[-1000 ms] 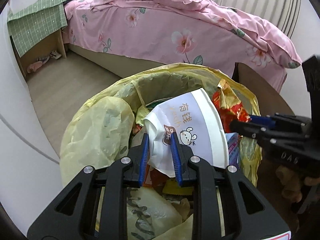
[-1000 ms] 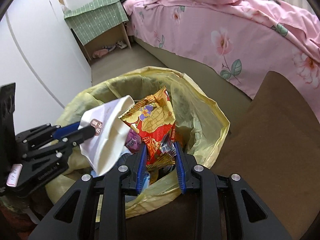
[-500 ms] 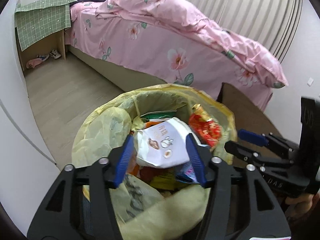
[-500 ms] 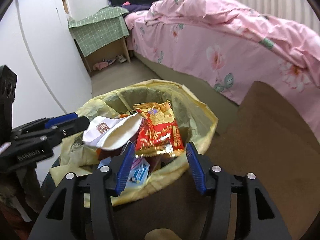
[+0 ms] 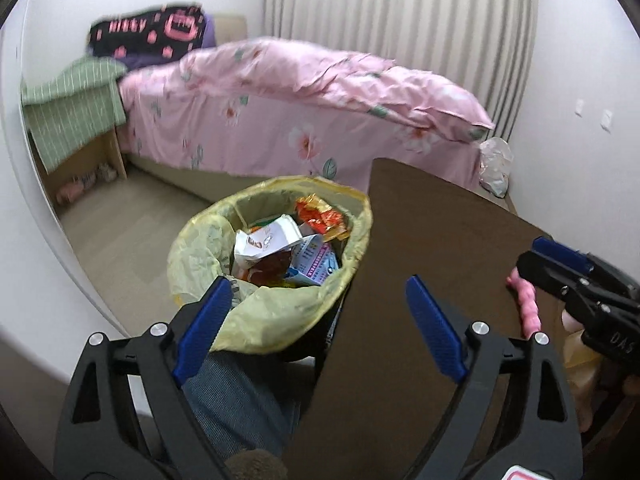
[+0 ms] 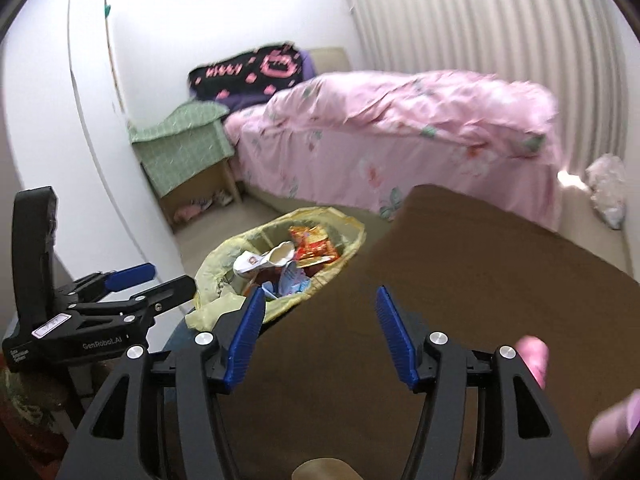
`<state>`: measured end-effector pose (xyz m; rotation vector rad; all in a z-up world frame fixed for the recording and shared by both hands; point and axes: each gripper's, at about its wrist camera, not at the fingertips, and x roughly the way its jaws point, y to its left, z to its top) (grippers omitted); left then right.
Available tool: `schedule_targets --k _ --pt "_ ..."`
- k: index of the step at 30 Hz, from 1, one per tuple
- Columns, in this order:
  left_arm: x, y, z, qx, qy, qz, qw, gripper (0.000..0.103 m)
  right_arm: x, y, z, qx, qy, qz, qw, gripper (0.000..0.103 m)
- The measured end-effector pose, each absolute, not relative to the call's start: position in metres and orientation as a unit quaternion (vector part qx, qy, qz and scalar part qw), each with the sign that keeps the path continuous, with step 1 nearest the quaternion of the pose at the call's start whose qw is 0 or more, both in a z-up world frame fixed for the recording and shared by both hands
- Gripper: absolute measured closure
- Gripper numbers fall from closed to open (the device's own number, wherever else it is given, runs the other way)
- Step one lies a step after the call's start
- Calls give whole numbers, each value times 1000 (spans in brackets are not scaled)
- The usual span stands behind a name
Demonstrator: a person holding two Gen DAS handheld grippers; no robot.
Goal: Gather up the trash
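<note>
Both your left tongs [image 5: 316, 316] and right tongs [image 6: 320, 334] gape empty above the desk [image 5: 440, 240], while the wrappers [image 5: 280, 240] heap high in the bin [image 5: 200, 248], so another piece may slide off.

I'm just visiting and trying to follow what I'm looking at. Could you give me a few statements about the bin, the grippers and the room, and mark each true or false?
1. The left gripper is open and holds nothing. True.
2. The right gripper is clamped on a red snack wrapper. False: it is open and empty; the red snack wrapper lies in the bin.
3. The bin has a yellow liner. True.
4. The bin is empty. False: it holds a white paper cup and wrappers.
5. The bed has a pink floral cover. True.
</note>
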<state>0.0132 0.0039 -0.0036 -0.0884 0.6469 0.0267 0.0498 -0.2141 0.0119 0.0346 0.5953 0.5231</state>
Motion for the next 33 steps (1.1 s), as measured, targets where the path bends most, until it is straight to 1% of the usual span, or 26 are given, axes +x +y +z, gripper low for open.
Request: schedule_targets --k 5,14,33 --pt "-23 -18 9 -13 299 38 953 19 1 -233 12 29 276 217 936 49" --pt "-51 -38 30 3 267 53 962 19 -33 -245 11 35 267 209 940 49" --pt "-51 -48 28 14 276 45 960 19 -34 -255 6 42 270 200 941 49"
